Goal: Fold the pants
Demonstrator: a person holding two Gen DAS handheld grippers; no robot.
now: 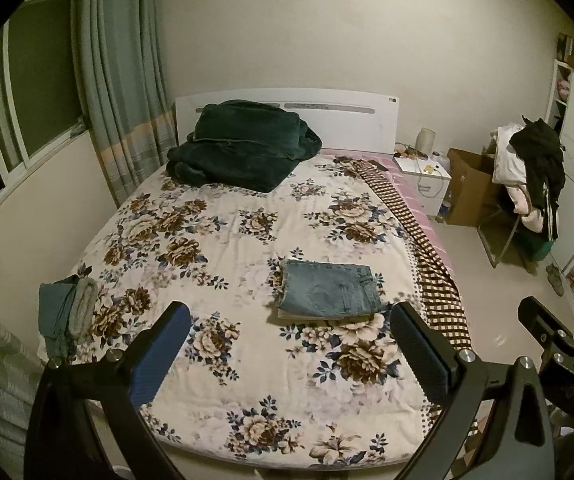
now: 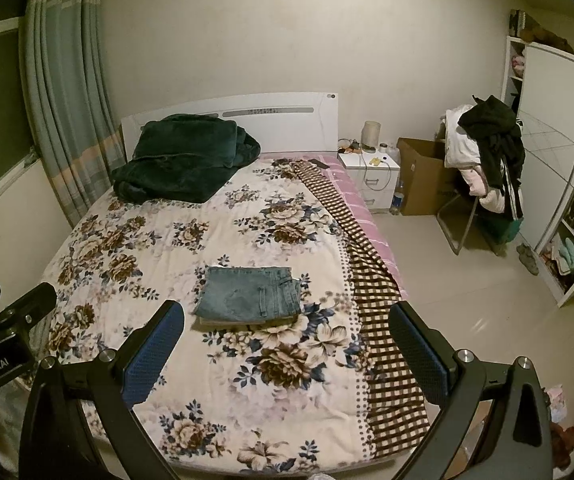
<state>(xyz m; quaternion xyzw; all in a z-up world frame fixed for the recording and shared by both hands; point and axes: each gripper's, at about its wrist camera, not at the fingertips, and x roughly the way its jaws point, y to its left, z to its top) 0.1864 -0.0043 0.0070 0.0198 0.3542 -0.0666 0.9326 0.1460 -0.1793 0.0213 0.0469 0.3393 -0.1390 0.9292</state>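
Left wrist view: the left gripper (image 1: 287,354) hangs over the foot of the bed (image 1: 247,400), both fingers spread wide with nothing between them. One pair of folded jeans (image 1: 329,290) lies flat on the floral quilt, right of the bed's middle, well apart from the fingers. A second, smaller pile of grey-green garments (image 1: 67,312) sits at the left edge of the bed; how many pieces it contains cannot be resolved. One dark green blanket (image 1: 243,146) is heaped against the white headboard (image 1: 347,120). One nightstand (image 1: 423,178), one cardboard box (image 1: 471,188) and one chair loaded with clothes (image 1: 531,172) stand right of the bed. Part of the right gripper (image 1: 547,328) enters at the right edge.

Right wrist view: the right gripper (image 2: 287,354) is likewise fully spread and holds nothing. The same single pair of folded jeans (image 2: 249,294) rests on the quilt just beyond the fingertips, not touched. The left gripper (image 2: 11,304) appears at the left edge; its body carries the white lettering "GenRobot.AI", the first letter partly cut off. One wardrobe (image 2: 559,168) with a sliding door stands at the right.
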